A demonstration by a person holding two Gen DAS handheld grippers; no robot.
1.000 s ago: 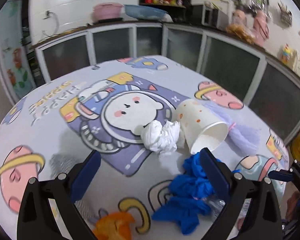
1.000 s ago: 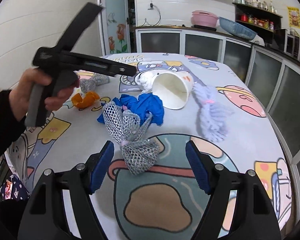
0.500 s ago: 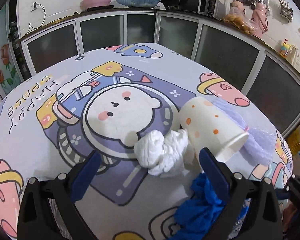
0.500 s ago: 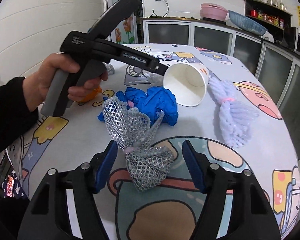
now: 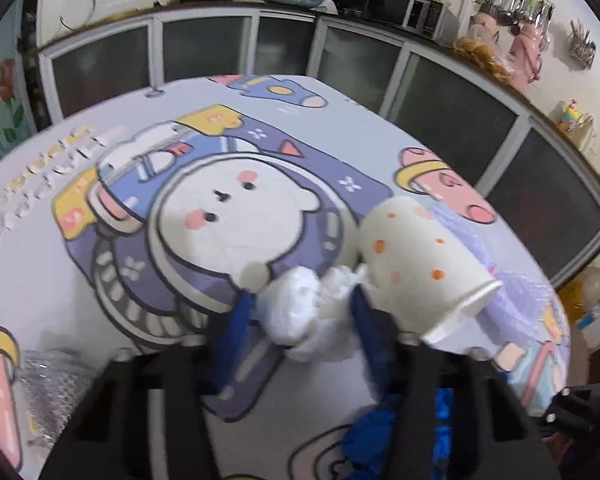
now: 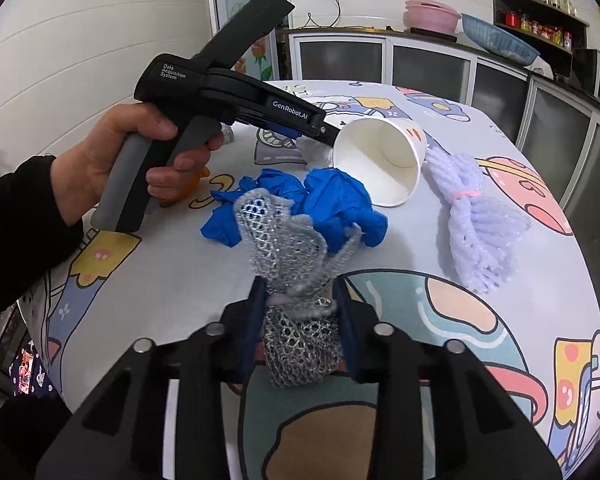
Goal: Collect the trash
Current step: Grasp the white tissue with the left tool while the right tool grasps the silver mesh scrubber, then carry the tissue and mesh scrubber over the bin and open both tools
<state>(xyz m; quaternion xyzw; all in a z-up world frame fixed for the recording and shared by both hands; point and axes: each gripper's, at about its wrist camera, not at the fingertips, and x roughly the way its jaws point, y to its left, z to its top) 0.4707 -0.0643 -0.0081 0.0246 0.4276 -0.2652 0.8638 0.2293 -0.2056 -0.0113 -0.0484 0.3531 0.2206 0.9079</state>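
Jaws are closed on trash at both hands: the left gripper [image 5: 300,316] is clamped on a white tissue wad [image 5: 304,320], the right gripper [image 6: 300,320] on a grey foam net [image 6: 296,308], on the cartoon tablecloth [image 5: 80,280]. The paper cup [image 5: 416,268], touching the wad, could be knocked away on lifting. Each piece sits squarely between its pads.

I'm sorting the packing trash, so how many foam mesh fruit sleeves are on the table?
3: a silver-grey foam mesh sleeve between the right gripper fingers, a lavender one right of the white paper cup, another silvery one at the left gripper's side. Others may be hidden.
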